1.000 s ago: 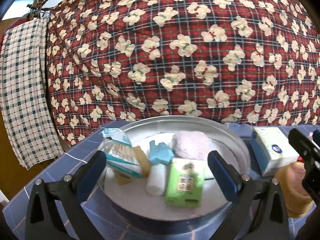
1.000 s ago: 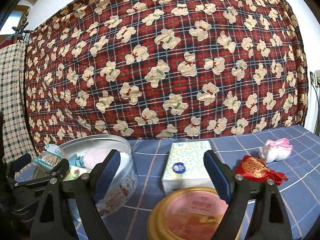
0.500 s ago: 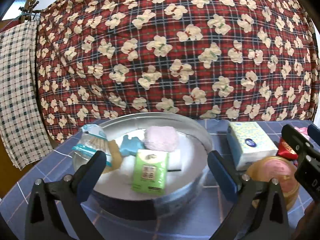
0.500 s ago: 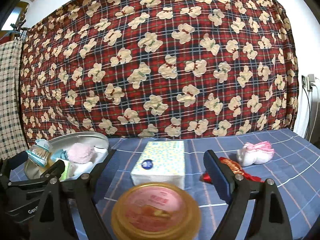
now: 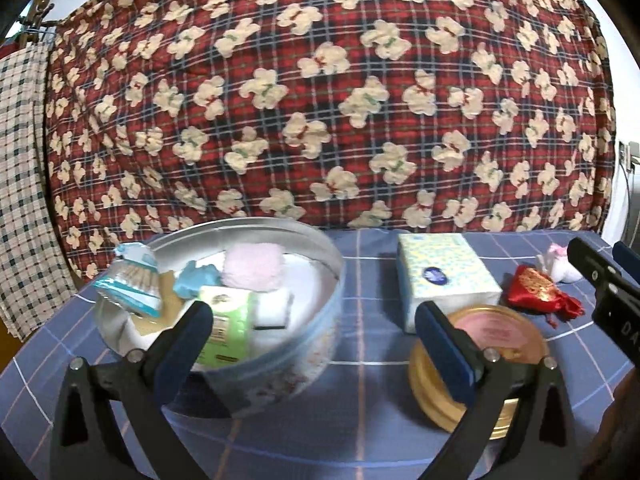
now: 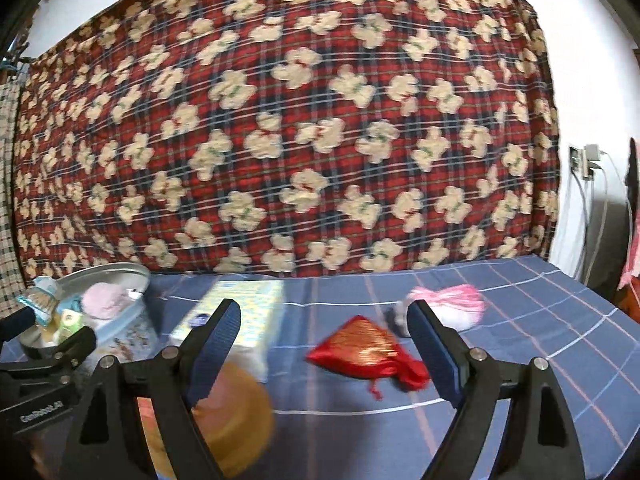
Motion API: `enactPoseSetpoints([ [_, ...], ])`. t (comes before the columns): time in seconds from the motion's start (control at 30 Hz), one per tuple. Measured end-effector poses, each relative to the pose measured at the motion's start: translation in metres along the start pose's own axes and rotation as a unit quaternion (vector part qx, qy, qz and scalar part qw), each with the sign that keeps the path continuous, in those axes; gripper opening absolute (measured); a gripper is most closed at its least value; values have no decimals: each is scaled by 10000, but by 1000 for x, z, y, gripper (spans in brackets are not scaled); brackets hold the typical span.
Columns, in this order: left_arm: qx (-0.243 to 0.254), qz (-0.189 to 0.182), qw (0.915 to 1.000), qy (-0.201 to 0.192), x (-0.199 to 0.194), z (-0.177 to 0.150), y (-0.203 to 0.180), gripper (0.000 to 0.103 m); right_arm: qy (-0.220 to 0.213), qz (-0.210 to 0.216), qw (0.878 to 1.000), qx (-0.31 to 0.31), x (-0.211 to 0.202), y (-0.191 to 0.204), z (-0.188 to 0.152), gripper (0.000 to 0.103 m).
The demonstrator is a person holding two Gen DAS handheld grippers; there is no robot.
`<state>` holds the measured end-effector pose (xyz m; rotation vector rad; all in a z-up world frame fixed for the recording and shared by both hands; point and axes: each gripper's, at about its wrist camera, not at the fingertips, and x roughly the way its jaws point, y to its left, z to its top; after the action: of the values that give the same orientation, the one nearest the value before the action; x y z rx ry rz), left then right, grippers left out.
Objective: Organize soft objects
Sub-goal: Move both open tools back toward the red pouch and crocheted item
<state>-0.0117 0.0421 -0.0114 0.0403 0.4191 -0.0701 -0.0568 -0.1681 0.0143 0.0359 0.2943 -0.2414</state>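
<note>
A round metal tin [image 5: 320, 344] [image 6: 132, 332] holds several soft items: a pink cloth [image 5: 253, 266], a green tissue pack [image 5: 228, 322], a blue piece and a brush pack. My left gripper [image 5: 312, 332] stands open just in front of the tin, nothing between its fingers. A tissue pack [image 5: 444, 276] [image 6: 244, 320] lies right of the tin. A red pouch [image 6: 360, 346] [image 5: 538, 290] and a pink-white soft bundle [image 6: 448, 306] lie further right. My right gripper [image 6: 322, 336] is open, with the red pouch ahead between its fingers, untouched.
A round gold lid [image 5: 476, 360] [image 6: 236, 412] lies on the blue checked cloth [image 6: 520, 360] close to both grippers. A red bear-print blanket [image 5: 320, 100] rises behind. Checked cloth hangs at the left [image 5: 20, 160]. Cables and a socket are at the right wall [image 6: 588, 168].
Both views have swung right: the tin slid left, and the tissue pack, the lid and the red pouch came toward the middle. Both grippers stayed open.
</note>
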Motion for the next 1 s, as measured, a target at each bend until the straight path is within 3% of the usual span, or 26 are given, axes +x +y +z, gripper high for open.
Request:
enactPoseSetpoints([
  [0.4, 259, -481, 9985, -5, -11, -1, -56, 102, 177, -805, 9956, 448, 5, -95, 2, 87],
  [0.63, 535, -622, 9966, -78, -19, 0, -96, 102, 420, -1042, 9921, 555, 13, -133, 3, 87],
  [1.0, 697, -1132, 9911, 121, -26, -3, -171, 102, 1235, -755, 9846, 980, 57, -172, 1, 87],
])
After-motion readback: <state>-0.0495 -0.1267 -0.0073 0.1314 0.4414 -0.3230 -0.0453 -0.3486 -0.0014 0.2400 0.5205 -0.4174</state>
